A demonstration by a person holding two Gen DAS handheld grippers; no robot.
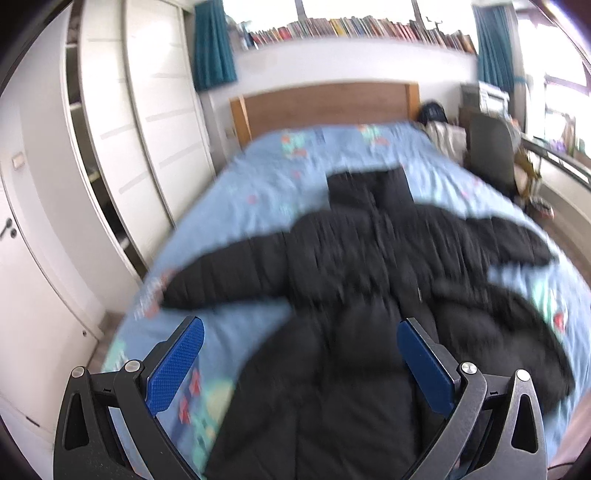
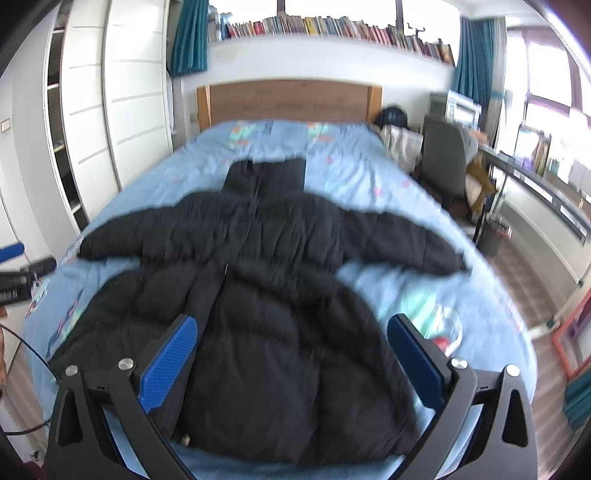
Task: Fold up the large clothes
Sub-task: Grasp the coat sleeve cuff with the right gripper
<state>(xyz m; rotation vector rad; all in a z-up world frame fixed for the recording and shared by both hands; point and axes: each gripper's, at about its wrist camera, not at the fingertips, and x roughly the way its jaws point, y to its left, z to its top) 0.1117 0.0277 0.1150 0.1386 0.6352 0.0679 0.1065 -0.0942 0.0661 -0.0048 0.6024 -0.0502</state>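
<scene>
A black puffer jacket (image 1: 351,280) (image 2: 273,273) lies spread flat on a bed with a light blue patterned cover (image 1: 258,184) (image 2: 343,173), collar toward the headboard and both sleeves stretched out sideways. My left gripper (image 1: 301,330) hovers open above the jacket's lower left part, nothing between its blue pads (image 1: 177,365). My right gripper (image 2: 291,326) is open too, over the jacket's hem near the foot of the bed, holding nothing. The left gripper (image 2: 14,266) shows at the left edge of the right wrist view. Both views are blurred by motion.
A wooden headboard (image 2: 288,99) and a shelf of books (image 2: 332,26) stand behind the bed. White wardrobe doors (image 1: 147,110) line the left side. A grey chair (image 2: 443,162), a desk and a bin (image 2: 495,236) stand to the right.
</scene>
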